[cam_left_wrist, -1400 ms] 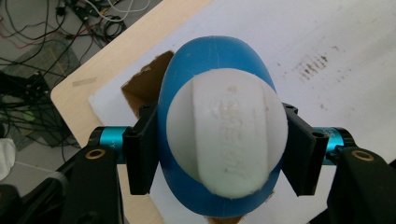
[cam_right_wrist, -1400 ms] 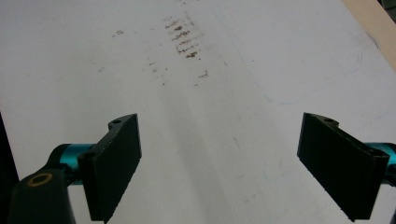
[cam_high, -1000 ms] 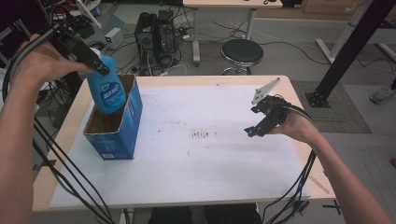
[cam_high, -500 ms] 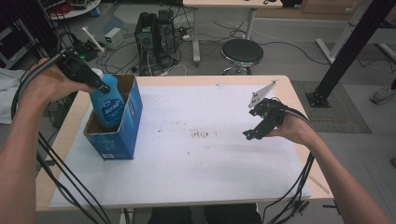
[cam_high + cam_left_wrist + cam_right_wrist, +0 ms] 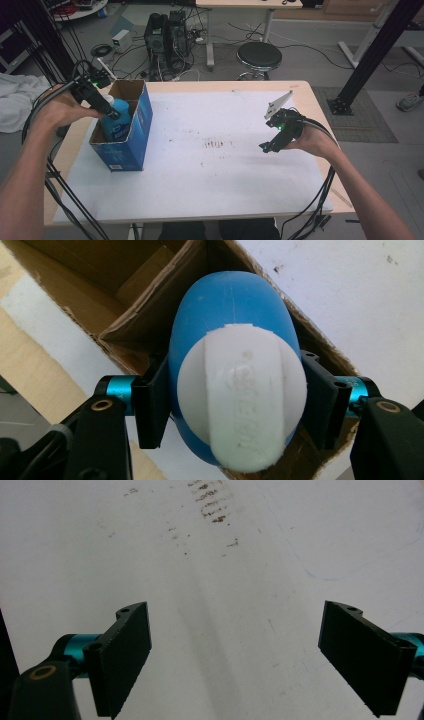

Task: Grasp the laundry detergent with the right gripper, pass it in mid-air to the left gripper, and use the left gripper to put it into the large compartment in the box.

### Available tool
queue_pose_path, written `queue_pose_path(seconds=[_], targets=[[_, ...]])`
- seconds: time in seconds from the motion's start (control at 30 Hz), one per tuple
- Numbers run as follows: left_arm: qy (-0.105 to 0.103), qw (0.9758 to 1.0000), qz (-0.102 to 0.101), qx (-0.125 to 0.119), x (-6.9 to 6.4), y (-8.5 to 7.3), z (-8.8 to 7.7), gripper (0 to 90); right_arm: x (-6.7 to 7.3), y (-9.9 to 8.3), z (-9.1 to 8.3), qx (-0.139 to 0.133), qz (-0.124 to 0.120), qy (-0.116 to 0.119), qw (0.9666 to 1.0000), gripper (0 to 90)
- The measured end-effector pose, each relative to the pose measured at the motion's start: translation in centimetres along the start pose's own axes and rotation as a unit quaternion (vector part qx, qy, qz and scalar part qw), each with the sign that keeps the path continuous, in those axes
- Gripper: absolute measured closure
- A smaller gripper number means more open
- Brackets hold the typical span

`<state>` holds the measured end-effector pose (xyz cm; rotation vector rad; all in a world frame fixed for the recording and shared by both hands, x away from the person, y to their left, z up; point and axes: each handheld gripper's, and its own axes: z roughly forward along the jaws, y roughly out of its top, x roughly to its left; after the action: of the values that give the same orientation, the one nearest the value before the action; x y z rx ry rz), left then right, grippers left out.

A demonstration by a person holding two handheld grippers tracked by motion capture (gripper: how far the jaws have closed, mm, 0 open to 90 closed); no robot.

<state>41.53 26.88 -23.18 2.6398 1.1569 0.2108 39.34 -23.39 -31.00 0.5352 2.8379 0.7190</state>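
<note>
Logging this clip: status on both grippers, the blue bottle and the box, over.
Left gripper shut on blue bottle, partly down inside cardboard box. Right gripper open, holding nothing, above the white table. Nothing blocking the box.

One bottle (image 5: 119,116) – one box (image 5: 131,136)

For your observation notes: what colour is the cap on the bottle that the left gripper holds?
White, on a blue bottle; the cap shows best in the left gripper view.
</note>
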Motion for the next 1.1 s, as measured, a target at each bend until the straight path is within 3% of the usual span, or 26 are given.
queue_pose_path(seconds=[0.33, 0.4, 0.47, 0.5, 0.83, 1.1], targets=[[-0.001, 0.9999, 0.012, -0.002, -0.1, -0.3, 2.0, 38.2, 0.0, -0.1, 0.4, 0.003, -0.001, 0.003, 1.0000, 12.9], [-0.002, 0.9997, 0.024, 0.002, 0.0, -0.3, 2.2, 38.2, 0.1, -0.1, 0.5, 0.005, 0.001, 0.005, 1.0000, 12.9], [-0.004, 0.9998, 0.019, -0.004, -0.1, -0.3, 2.5, 38.2, 0.1, -0.2, 0.6, 0.003, 0.004, 0.003, 1.0000, 12.8], [-0.002, 0.9996, 0.027, 0.000, 0.0, -0.3, 2.6, 38.3, 0.0, -0.2, 0.6, 0.004, 0.003, 0.003, 1.0000, 12.9], [-0.004, 0.9995, 0.032, 0.002, -0.3, -0.4, 4.1, 38.2, 0.0, -0.5, 0.7, 0.005, 0.003, 0.005, 1.0000, 12.9], [-0.004, 0.9988, 0.049, 0.007, -0.2, -0.8, 3.9, 38.1, 0.1, -0.6, 0.9, 0.005, 0.005, 0.005, 1.0000, 12.9]])
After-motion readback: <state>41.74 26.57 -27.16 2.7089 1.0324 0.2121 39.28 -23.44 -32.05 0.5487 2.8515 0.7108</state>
